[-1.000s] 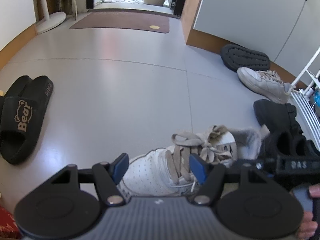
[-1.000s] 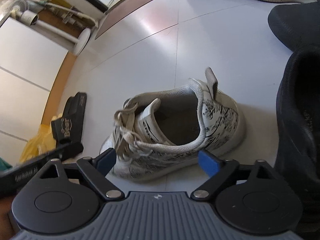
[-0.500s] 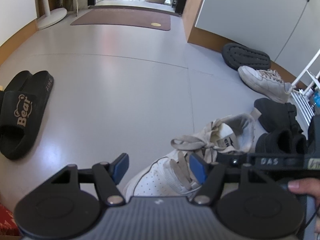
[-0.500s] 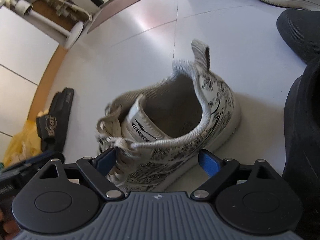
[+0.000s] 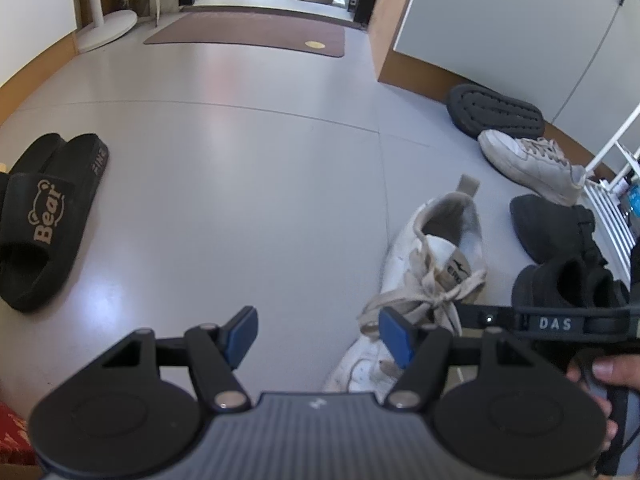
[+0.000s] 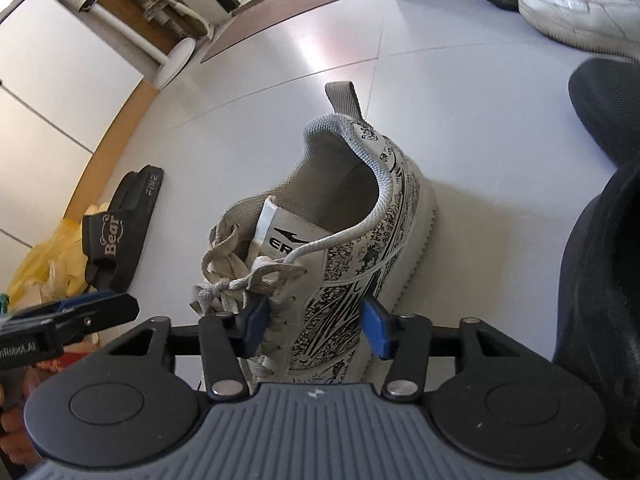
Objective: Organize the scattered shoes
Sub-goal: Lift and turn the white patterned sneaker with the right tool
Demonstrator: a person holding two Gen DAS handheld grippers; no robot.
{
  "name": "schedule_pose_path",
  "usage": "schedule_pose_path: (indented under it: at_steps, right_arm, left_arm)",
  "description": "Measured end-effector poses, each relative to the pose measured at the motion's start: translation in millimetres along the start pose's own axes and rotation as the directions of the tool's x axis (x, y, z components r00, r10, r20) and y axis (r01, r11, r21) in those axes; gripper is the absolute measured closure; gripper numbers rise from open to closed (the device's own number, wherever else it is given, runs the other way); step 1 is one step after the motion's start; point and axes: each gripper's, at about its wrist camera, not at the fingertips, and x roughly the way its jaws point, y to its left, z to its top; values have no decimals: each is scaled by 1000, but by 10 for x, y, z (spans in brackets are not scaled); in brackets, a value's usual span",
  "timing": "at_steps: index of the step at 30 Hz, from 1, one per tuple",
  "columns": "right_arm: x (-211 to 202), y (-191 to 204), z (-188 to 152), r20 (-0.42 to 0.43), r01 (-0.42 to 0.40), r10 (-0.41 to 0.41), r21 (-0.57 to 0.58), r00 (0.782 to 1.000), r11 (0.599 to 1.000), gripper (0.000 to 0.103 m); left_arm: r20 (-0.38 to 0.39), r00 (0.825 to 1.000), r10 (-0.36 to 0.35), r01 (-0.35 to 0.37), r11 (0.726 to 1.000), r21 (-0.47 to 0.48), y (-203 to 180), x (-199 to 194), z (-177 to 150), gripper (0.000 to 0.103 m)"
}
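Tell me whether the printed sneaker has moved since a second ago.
Yes. The printed sneaker has swung its heel away from the camera, toward the doormat, as the right gripper jaws closed on it.

Each camera sits just behind its own tool and looks steeply down at the floor. The right view is close over the printed sneaker. Both views share that sneaker, the Bear slide and the brown doormat at the far doorway.

Your right gripper hides the printed sneaker's toe; black shoe cut off at frame edge.
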Motion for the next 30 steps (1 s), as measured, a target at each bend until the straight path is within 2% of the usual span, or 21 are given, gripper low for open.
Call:
schedule_pose_path:
  at_steps: [7, 10, 12, 15, 20, 25, 30]
  right_arm:
    - [-105, 12, 0, 4, 57, -57, -33, 998, 998, 54]
    - [-226, 73, -43, 59, 81, -78, -51, 995, 995, 50]
    - [-320, 135, -70, 108, 86, -78, -74, 991, 993, 29]
    - [-401, 284, -72, 162, 68, -46, -131, 986, 989, 11]
    - [-204, 424, -53, 114, 67, -46, -188, 992, 980, 11]
    - [10, 431, -102, 87, 108, -90, -234, 992, 966, 10]
    - [100, 438, -133, 87, 87, -68, -249, 994, 965, 5]
  left_arm:
    - [0, 1000, 5, -5, 1000, -14, 43, 2, -1, 33]
    - [2, 1000, 3, -3, 1000, -10, 36, -2, 0, 33]
    - [3, 1000, 3, -3, 1000, -10, 36, -6, 1, 33]
    - [6, 1000, 5, -5, 1000, -13, 38, -9, 7, 33]
    - [18, 1000, 7, -7, 1000, -16, 49, -30, 28, 33]
    - [11, 1000, 9, -9, 1000, -20, 75, -17, 19, 33]
    - [9, 1000, 9, -9, 1000, -23, 82, -16, 14, 33]
